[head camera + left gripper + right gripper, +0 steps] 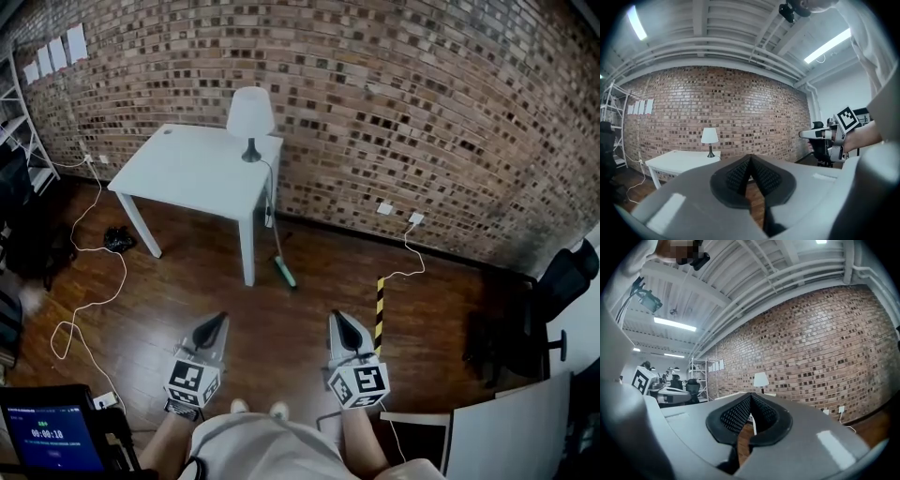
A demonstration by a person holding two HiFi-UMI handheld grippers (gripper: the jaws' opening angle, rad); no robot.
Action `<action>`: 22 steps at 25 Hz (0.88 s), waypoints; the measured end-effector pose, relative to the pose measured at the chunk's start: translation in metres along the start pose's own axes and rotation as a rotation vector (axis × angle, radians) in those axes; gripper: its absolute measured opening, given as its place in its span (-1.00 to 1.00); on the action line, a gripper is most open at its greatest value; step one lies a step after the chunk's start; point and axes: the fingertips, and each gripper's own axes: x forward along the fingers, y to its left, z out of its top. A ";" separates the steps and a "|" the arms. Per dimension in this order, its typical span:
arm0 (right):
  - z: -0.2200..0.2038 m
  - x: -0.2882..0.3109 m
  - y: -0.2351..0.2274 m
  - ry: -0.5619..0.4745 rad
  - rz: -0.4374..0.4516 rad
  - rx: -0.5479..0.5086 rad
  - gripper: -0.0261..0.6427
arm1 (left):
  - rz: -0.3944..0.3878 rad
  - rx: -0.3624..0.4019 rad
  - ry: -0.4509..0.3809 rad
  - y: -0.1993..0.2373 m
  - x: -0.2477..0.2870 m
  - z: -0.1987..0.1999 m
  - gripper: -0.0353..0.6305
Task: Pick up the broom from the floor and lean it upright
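Nearest to me, the person stands with both arms out in front, a tool in each hand held about level over the bare floor [281,323]. The left gripper [222,318] has its jaws pressed together with nothing between them, and its own view shows the ribbed pads meeting at the tip. The right gripper [337,317] is closed the same way and is also empty. Both point toward the table and neither is near anything to hold, so to me the hands look idle rather than working.

Just beyond the right gripper a yellow-and-black striped strip [380,309] lies on the boards. A white cable [94,281] wanders across the floor on the left.

Farther on is the broom [285,273]. Its green head sits on the floor by the table's near right leg. The thin handle rises from there to rest against the right edge of the tabletop, close to the wall. It is propped there, I think, because the tabletop edge keeps the handle from sliding over. By my reading it is already leaning upright, and the job looks finished or close to it.

The white table [187,173] carries only a lamp [251,117] at its far right corner, with the lamp's cord dropping off that side. Behind everything runs the brick wall [422,112].
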 end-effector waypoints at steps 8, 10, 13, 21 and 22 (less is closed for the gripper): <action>0.000 0.013 0.013 0.025 0.005 -0.045 -0.89 | -0.011 0.039 0.009 0.007 0.003 0.002 -0.90; 0.000 0.014 0.014 0.028 0.008 -0.052 -0.89 | -0.013 0.039 0.008 0.007 0.005 0.002 -0.90; -0.002 0.017 0.017 0.036 0.015 -0.059 -0.89 | -0.014 0.037 0.008 0.008 0.007 0.000 -0.90; -0.003 0.021 0.021 0.035 0.016 -0.060 -0.89 | -0.025 0.038 0.008 0.010 0.008 -0.003 -0.90; -0.004 0.022 0.021 0.033 0.018 -0.060 -0.89 | -0.023 0.039 0.008 0.011 0.007 -0.003 -0.90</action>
